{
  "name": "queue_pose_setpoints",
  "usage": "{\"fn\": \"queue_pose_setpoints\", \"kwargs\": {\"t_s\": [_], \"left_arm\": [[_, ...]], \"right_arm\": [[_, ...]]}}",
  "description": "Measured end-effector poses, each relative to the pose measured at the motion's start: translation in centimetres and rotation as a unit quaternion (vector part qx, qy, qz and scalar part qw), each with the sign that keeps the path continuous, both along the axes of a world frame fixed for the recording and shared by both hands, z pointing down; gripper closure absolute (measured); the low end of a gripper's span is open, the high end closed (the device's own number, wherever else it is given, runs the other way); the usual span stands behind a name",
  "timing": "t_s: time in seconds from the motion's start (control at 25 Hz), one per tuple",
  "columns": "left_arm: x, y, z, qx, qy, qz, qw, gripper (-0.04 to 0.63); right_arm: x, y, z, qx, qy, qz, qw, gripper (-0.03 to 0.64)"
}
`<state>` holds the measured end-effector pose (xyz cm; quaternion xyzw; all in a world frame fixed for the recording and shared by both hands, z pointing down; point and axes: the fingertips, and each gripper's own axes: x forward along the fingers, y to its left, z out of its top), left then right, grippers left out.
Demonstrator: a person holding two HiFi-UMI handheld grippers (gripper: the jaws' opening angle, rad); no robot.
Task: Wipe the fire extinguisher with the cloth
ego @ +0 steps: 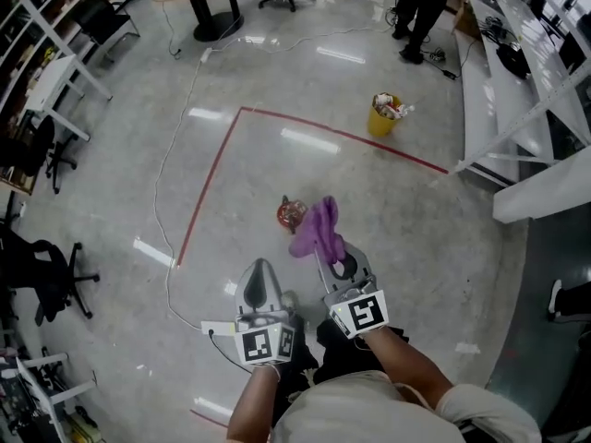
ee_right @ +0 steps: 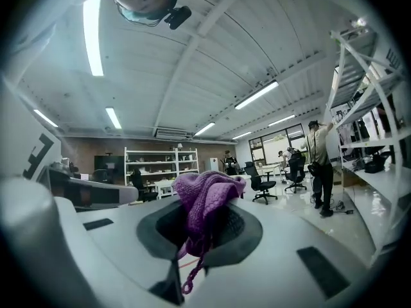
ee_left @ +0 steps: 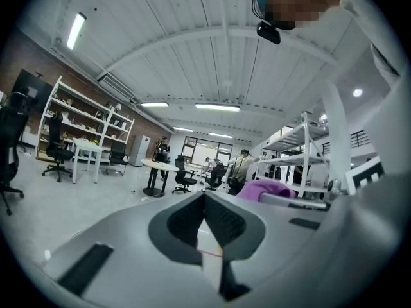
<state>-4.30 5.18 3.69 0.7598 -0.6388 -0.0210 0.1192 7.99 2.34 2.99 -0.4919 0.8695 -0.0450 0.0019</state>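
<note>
The red fire extinguisher (ego: 290, 214) stands on the shiny floor in the head view, seen from above, just ahead of both grippers. My right gripper (ego: 327, 250) is shut on a purple knitted cloth (ego: 317, 228), which hangs right beside the extinguisher's top; whether they touch I cannot tell. In the right gripper view the cloth (ee_right: 204, 201) bunches up between the jaws of my right gripper (ee_right: 198, 220), and a loose thread dangles from it. My left gripper (ego: 260, 266) is held lower left of the extinguisher, jaws together and empty. The left gripper view shows my left gripper (ee_left: 205, 201) shut and the cloth (ee_left: 264, 189) to the right.
A yellow bucket (ego: 385, 115) stands farther ahead on the right. A red tape line (ego: 214, 171) and a white cable (ego: 172, 155) run across the floor. White racks (ego: 517, 100) line the right side. Office chairs (ego: 46, 275) are at the left. A person (ego: 420, 7) stands at the far end.
</note>
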Motion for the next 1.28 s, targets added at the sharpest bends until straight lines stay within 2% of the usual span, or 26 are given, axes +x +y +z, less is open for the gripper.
{"fn": "queue_pose_setpoints", "kwargs": {"t_s": [0.12,0.32,0.56,0.76,0.96,1.28], "left_arm": [[0.3,1.1,-2.0,0.018,-0.009,0.010,0.9997,0.591],[0.5,2.6,-2.4,0.045,-0.014,0.030,0.9984,0.591],[1.8,3.7,-2.1,0.041,-0.007,0.059,0.9974,0.591],[1.7,4.0,-2.9,0.061,-0.006,0.072,0.9955,0.591],[1.1,4.3,-3.4,0.059,-0.008,0.062,0.9963,0.591],[1.4,4.4,-3.3,0.067,-0.003,0.071,0.9952,0.591]], "right_arm": [[0.2,1.6,-1.3,0.006,0.007,0.003,1.000,0.568],[0.6,3.8,-1.8,0.017,0.014,0.024,0.999,0.568],[1.6,5.5,-1.2,0.015,0.031,0.037,0.999,0.568],[1.0,6.5,-1.1,0.015,0.027,0.043,0.999,0.568],[0.6,7.0,-1.4,0.018,0.025,0.040,0.999,0.568],[0.5,7.3,-1.5,0.024,0.030,0.039,0.999,0.568]]}}
